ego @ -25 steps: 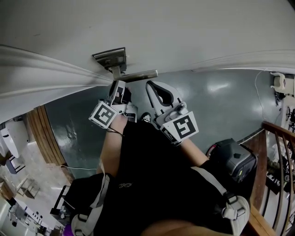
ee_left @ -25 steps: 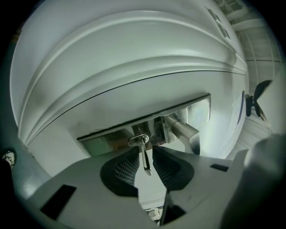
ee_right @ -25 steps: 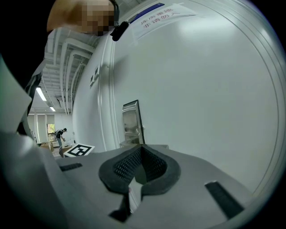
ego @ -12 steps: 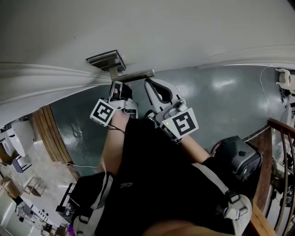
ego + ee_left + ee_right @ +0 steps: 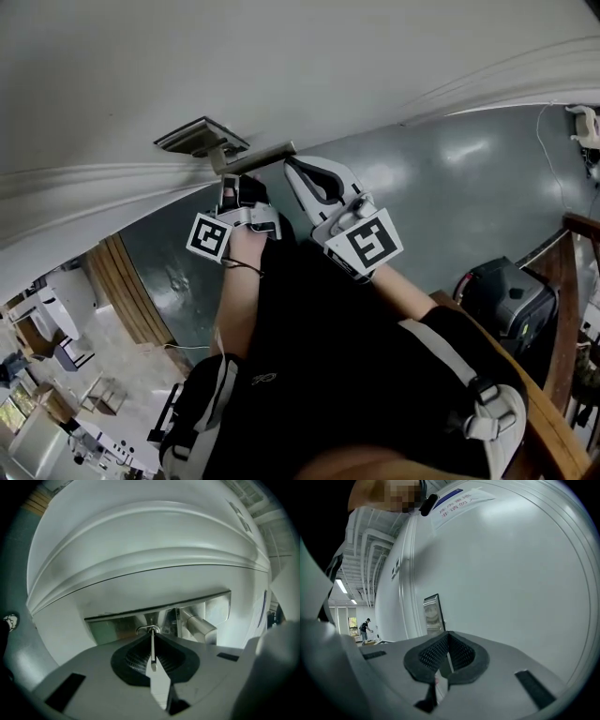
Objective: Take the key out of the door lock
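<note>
Left gripper view: the left gripper [image 5: 153, 636] pointed level at a white door [image 5: 140, 550]. Its dark ribbed pads [image 5: 136, 657] had just been closing and were now pinched on the thin metal key [image 5: 153, 652], which showed edge-on between them. The key's far end sat in the shiny lock plate [image 5: 115, 629], so it was not yet out. The grasp looked complete, and drawing the key out looked like the step at hand. That move would probably call for a straight pull back along the keyway, with no twist or sag, since a key drawn off-line tends to bind. Whether the key stood at its release angle could not be told.

The door handle [image 5: 200, 626] jutted out just to the right of the key, close enough to crowd the gripper's side. In the head view the right gripper [image 5: 292, 165] hovered just beside the lever's end, near the left gripper. In the right gripper view its jaws were pressed together with nothing between them, facing bare door with a printed notice [image 5: 459, 501] high up. A distant person [image 5: 364, 629] stood down a corridor. Well apart to the right, a black case [image 5: 511, 302] sat on the grey floor [image 5: 450, 178] by a wooden rail [image 5: 553, 441].
</note>
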A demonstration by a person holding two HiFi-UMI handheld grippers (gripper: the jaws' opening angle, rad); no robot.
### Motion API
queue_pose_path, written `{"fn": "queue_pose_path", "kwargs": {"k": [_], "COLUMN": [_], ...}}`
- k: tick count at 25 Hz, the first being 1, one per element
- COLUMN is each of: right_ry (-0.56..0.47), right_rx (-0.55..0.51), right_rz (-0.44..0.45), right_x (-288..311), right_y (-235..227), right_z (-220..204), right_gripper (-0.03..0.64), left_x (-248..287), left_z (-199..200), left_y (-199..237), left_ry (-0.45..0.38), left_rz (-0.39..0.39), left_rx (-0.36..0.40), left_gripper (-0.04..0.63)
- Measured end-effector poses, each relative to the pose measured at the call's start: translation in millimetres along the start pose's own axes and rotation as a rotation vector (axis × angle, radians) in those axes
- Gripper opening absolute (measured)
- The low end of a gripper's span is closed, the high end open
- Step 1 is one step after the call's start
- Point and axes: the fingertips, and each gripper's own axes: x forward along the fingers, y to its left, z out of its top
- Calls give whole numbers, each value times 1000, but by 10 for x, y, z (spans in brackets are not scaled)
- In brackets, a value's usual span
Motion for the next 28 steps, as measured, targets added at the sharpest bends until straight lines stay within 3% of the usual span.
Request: {"fn": "queue_pose_path", "kwargs": {"k": [13,28], "right_ry": [-46,-16], "right_rx": [-1,-22], "right_rz": [-38,-19], "right_x": [-162,-149], "right_y": [-74,45], "right_z": [83,-26], "right_gripper": [8,8], "left_x": [-33,-109], "left_z": [-19,-13], "left_y": [-13,49], "left_ry": [-49,-64], "left_rz": [50,28], "left_rx": [6,15], "left_gripper": [37,37]}}
